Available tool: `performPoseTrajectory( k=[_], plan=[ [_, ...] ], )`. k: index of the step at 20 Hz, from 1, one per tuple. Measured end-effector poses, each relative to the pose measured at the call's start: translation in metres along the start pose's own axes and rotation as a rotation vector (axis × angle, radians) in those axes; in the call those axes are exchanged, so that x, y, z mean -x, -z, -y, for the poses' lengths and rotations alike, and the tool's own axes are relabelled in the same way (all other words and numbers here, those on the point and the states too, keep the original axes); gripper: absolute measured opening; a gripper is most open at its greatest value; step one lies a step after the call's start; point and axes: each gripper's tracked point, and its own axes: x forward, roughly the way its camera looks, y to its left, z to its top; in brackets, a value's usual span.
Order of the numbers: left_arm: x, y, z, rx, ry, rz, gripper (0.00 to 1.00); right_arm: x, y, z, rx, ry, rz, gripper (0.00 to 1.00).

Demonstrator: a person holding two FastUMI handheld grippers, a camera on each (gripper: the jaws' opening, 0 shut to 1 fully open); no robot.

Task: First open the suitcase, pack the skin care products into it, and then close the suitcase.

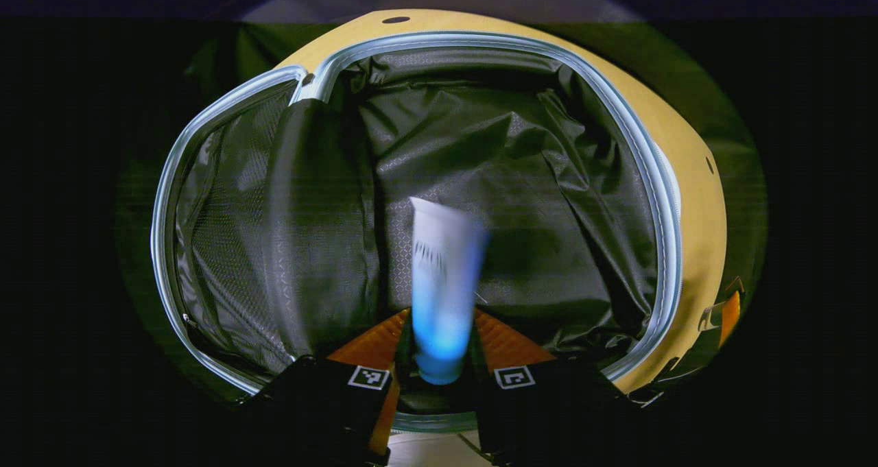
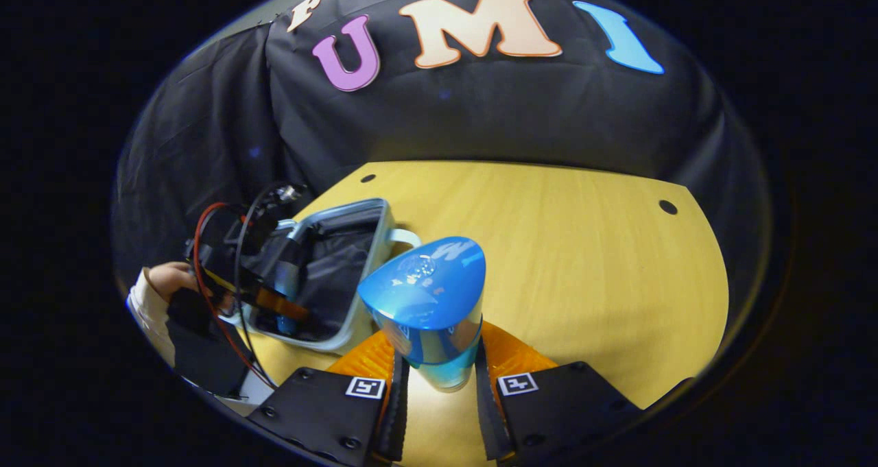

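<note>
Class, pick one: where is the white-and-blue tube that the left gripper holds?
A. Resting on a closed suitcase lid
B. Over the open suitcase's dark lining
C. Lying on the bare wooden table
B: the left gripper pinches the tube above the open suitcase, with dark lining behind it.

The table [image 2: 569,261] was a pale yellow wooden top with small dark holes near its far edge. Directly on it sat the open suitcase [image 2: 374,237], over toward the left of the right gripper view, its dark lining [image 1: 494,158] showing inside a light rim.
</note>
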Motion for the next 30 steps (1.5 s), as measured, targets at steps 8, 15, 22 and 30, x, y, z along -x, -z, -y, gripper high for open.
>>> performPoseTrajectory(
  k=[8,15,22,30],
  plan=[
    [0.064,-0.012,-0.016,0.044,0.070,0.116,0.64,-0.041,-0.001,-0.106,0.025,-0.153,-0.121,0.48],
    [0.123,-0.021,-0.097,0.183,0.050,0.238,0.70,-0.093,0.041,-0.149,0.032,-0.127,-0.225,0.45],
    [0.151,-0.011,-0.205,0.353,-0.005,0.299,0.70,-0.121,0.053,-0.153,0.038,-0.046,-0.257,0.41],
    [0.162,0.007,-0.320,0.494,-0.080,0.304,0.70,-0.127,0.066,-0.149,0.041,0.016,-0.281,0.44]
  ],
)
